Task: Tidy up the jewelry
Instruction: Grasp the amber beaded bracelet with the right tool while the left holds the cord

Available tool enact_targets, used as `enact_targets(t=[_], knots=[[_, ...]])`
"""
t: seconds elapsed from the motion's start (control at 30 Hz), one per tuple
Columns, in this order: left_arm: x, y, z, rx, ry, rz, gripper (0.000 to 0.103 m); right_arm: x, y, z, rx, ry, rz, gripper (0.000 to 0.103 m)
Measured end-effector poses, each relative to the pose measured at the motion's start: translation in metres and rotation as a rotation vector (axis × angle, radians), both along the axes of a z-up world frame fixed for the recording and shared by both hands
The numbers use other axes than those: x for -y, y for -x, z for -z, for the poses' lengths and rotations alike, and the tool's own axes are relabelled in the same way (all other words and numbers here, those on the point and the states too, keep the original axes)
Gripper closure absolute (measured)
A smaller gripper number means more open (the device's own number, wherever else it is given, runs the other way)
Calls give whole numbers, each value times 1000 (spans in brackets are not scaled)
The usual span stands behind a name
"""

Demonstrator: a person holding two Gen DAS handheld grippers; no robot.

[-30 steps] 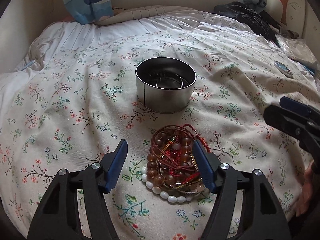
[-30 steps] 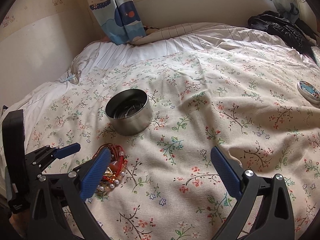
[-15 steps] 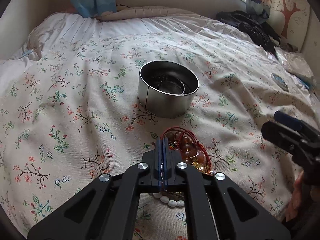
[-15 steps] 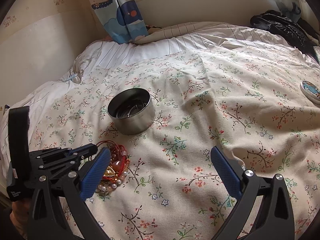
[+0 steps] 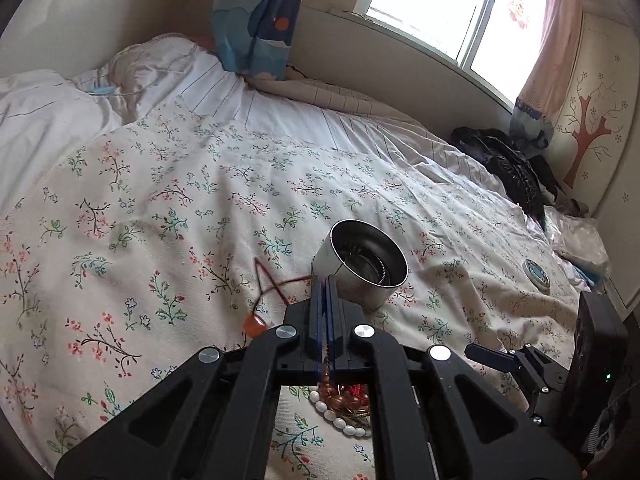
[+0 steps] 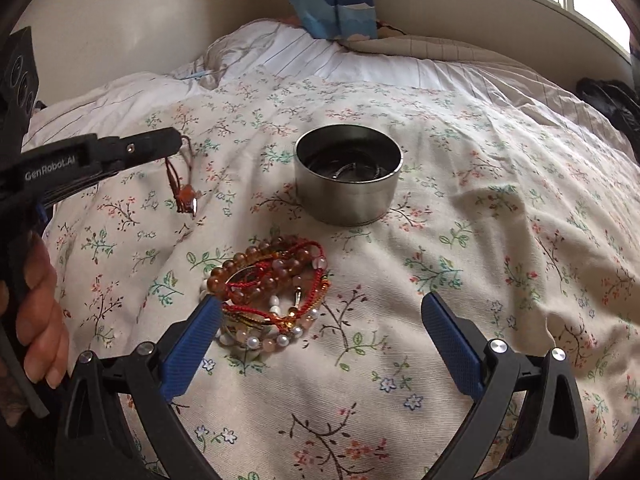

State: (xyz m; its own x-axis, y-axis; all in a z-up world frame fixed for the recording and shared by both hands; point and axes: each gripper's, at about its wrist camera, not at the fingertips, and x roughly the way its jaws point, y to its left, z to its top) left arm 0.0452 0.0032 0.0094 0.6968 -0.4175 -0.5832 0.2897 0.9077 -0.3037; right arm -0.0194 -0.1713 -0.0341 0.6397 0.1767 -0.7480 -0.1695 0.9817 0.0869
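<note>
Left gripper [image 5: 325, 280] pinched on red cord [image 6: 176, 184] – right gripper [image 6: 320, 336] wide, empty. Tin [image 6: 347, 176] holds some bangles; pile [image 6: 272, 292] remains.

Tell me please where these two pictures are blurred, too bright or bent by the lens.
Left wrist view: the window is washed out white, the red cord bracelet hanging from the shut left gripper is motion-blurred, and the edges curve. Right wrist view: sharper, the metal tin and jewelry pile are clear; dark corners.
</note>
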Motion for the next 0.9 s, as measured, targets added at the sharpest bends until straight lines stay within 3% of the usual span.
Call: enact_targets(t=[0.07,0.2,0.47,0.57,0.9], knots=[[-2,-2,0,-7,11,0,101,4,-3,0,6,-24,3,11],[-1,-1,0,-5,18,9,101,9,-22,11,-44,-21,15,46],[1,-1,2,-8,25,22,101,4,-49,24,-89,-37,-17,68],[0,-3,3,-13,24,19,101,9,-58,30,-124,-75,-19,96],[-1,-4,3,-17,27,18,101,27,-32,-5,-25,-214,4,101]])
